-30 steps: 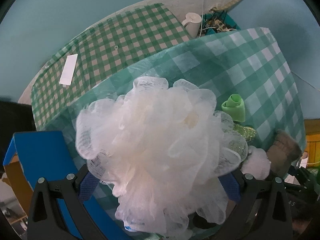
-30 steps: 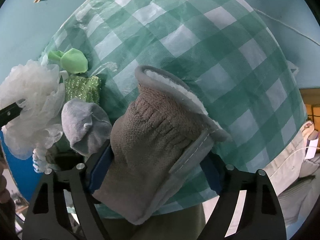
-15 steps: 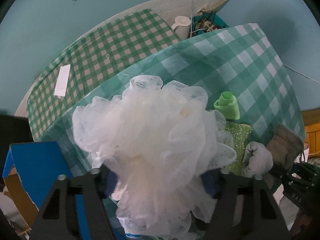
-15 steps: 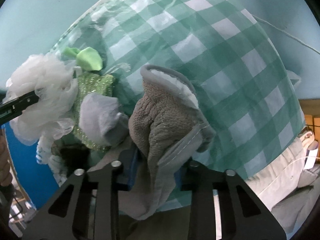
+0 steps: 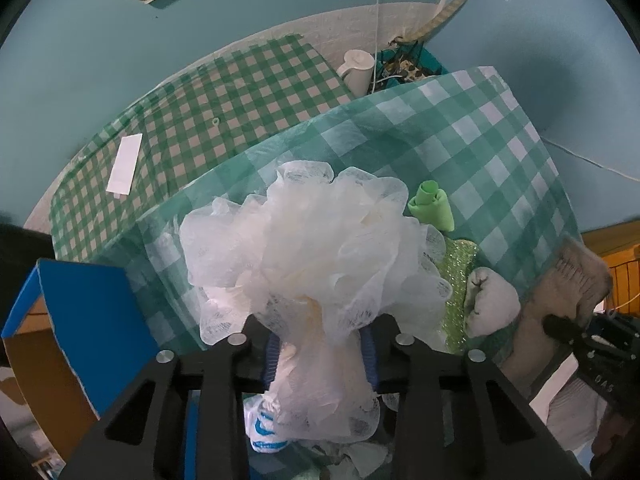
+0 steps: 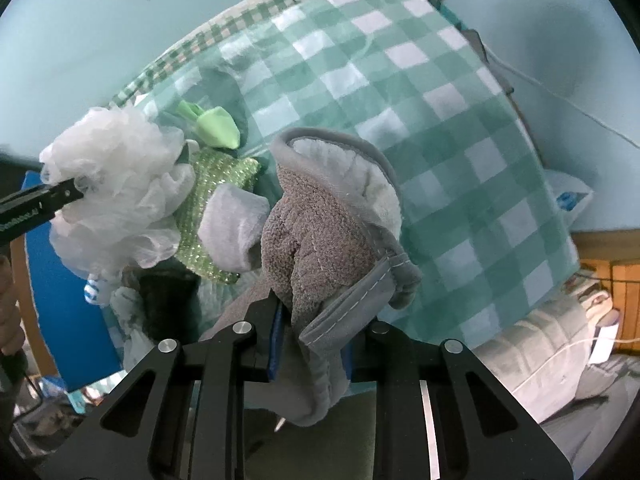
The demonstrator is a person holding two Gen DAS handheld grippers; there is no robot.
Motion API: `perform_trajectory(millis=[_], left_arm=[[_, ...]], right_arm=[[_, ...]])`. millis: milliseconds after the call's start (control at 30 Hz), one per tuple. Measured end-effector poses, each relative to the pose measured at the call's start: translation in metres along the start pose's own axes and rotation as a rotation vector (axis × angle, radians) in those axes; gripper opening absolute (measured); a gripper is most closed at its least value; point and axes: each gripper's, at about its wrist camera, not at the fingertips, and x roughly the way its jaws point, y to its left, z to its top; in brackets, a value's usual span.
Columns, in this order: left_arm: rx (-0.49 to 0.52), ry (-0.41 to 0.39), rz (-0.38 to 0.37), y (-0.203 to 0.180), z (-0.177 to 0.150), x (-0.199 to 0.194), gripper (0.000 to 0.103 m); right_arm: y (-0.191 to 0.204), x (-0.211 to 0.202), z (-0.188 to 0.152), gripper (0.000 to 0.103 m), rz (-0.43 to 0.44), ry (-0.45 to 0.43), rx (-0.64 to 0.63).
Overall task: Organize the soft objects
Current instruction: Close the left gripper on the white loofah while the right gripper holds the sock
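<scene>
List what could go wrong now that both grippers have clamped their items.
The left gripper pinches only thin mesh of the white bath pouf, so it may slip or snag. The right gripper grips one fold of the gray towel mitt; its hanging part could drag the gray sock and green sponge.

My left wrist view looks forward along its gripper, very close behind the white mesh pouf (image 5: 316, 248), facing the checkered tabletop (image 5: 472, 152) and teal wall. My right wrist view sits equally close behind the grey mitt (image 6: 328, 240), angled leftward. Both share the tabletop, the pouf (image 6: 116, 184), the light green roll (image 5: 432, 208) (image 6: 218, 130) and the mitt (image 5: 572, 280).
</scene>
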Motion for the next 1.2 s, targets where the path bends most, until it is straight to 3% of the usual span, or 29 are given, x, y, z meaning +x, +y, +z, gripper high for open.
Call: perform_trajectory(millis=[633, 833, 900, 933, 967, 1033, 1100, 1200], left_arm=[[-0.055, -0.072, -0.009, 0.003, -0.019, -0.04, 0.006], [-0.074, -0.064, 0.002, 0.001, -0.018, -0.04, 0.007], [-0.105, -0.046, -0.011, 0.003, -0.019, -0.035, 0.016], [-0.121, -0.043, -0.018, 0.004, -0.02, -0.035, 0.031], [-0.138, -0.05, -0.035, 0.005, -0.021, -0.035, 0.055], [-0.155, -0.083, -0.057, 0.005, -0.023, -0.04, 0.077], [-0.158, -0.106, -0.078, 0.004, -0.024, -0.042, 0.083], [-0.162, -0.08, -0.061, 0.001, -0.02, -0.034, 0.086]], right_arm=[[0.02, -0.03, 0.011, 0.022, -0.006, -0.063, -0.115], [0.023, -0.034, 0.013, 0.022, -0.003, -0.069, -0.14], [0.023, -0.033, 0.014, 0.022, 0.0, -0.065, -0.141], [0.022, -0.033, 0.014, 0.022, 0.001, -0.063, -0.143], [0.022, -0.033, 0.014, 0.022, 0.001, -0.063, -0.146], [0.021, -0.033, 0.014, 0.022, 0.001, -0.062, -0.151], [0.02, -0.032, 0.014, 0.022, 0.005, -0.06, -0.151], [0.018, -0.031, 0.014, 0.022, 0.007, -0.059, -0.153]])
